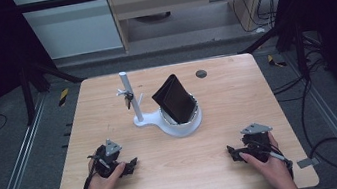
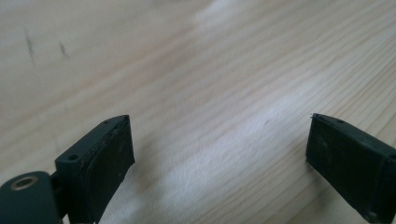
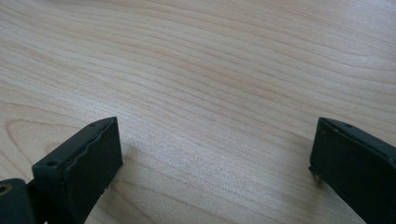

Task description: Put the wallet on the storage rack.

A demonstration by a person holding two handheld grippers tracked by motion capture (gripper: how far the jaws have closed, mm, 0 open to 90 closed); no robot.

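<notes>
Left gripper (image 1: 133, 164) rests low on the table (image 1: 213, 133) in the person's hand, jaws spread wide with nothing but bare wood between them, apparently parked. Ahead of it and to its right stands a white stand (image 1: 133, 104) with a small key (image 1: 128, 98) hanging from its post, and a black wallet (image 1: 174, 99) propped upright in the stand's bowl, easy to pinch. Right gripper (image 1: 230, 154) lies equally low, jaws likewise apart and empty, the wallet ahead to its left.
</notes>
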